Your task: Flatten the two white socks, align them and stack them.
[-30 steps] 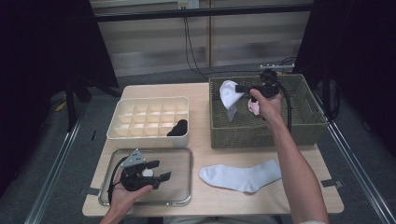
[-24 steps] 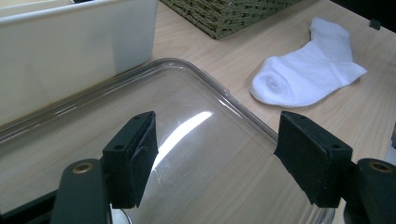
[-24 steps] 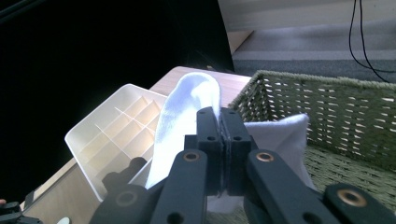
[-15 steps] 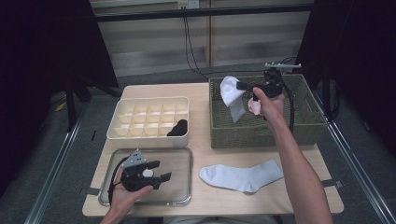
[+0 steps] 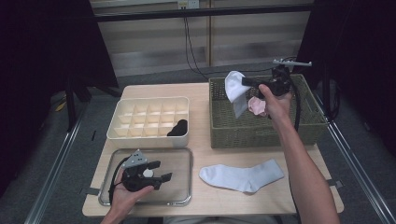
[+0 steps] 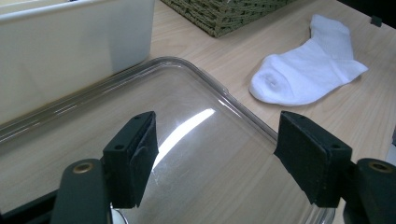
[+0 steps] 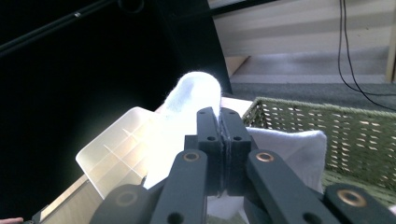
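High view: the right claw (image 5: 246,82) is seen raised over the left part of the olive woven wicker basket (image 5: 266,127), clamped shut on a white fabric sock (image 5: 235,91) that hangs from it above the basket's left rim. A pale pink cloth item (image 5: 256,105) is seen inside the basket, just right of the hanging sock. In the right gripper view the two black jaws are pressed together on the white fabric sock (image 7: 196,100), with the basket (image 7: 345,135) behind at right and the cream plastic compartment organiser box (image 7: 116,154) at left. On the light wooden tabletop (image 5: 203,140) a second white sock (image 5: 242,175) is laid flat at near centre, well apart from the basket. The organiser box (image 5: 149,122) is placed at far left, with a black rolled item (image 5: 178,127) in its near right compartment. The left claw (image 5: 163,171) is rested in the clear plastic shallow tray (image 5: 180,200) at near left; in the left gripper view its jaws are held wide apart with nothing between them, over the tray (image 6: 187,93).
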A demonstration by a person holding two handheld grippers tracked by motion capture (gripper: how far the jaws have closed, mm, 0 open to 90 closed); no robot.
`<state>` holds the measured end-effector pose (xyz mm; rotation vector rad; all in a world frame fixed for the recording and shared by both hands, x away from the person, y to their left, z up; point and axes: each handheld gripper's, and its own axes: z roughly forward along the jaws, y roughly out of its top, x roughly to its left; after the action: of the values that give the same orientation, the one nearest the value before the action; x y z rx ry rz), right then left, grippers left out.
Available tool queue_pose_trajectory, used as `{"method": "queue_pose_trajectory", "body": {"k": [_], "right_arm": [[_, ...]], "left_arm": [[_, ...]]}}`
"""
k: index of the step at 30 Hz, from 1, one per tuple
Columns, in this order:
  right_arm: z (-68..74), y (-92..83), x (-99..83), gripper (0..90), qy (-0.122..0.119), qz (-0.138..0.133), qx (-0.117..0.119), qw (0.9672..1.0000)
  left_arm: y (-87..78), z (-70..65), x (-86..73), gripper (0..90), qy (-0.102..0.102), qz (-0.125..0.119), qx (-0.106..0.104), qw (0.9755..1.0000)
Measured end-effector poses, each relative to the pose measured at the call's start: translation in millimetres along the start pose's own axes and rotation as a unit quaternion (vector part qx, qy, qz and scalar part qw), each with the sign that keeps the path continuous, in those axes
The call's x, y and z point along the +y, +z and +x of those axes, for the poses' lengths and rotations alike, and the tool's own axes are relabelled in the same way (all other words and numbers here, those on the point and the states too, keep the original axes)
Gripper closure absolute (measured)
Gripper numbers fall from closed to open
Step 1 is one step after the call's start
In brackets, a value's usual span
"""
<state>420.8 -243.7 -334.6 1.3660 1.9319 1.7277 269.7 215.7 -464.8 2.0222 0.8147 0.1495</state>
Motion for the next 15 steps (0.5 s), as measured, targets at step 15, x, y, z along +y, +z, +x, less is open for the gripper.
{"method": "queue_pose_trajectory", "body": {"k": [15], "right_arm": [[19.6, -13.4, 13.0, 88.3, -0.013, -0.025, 0.015, 0.9995]], "left_arm": [[0.4, 0.9, 0.1, 29.0, 0.0, 0.001, 0.001, 1.0]]}}
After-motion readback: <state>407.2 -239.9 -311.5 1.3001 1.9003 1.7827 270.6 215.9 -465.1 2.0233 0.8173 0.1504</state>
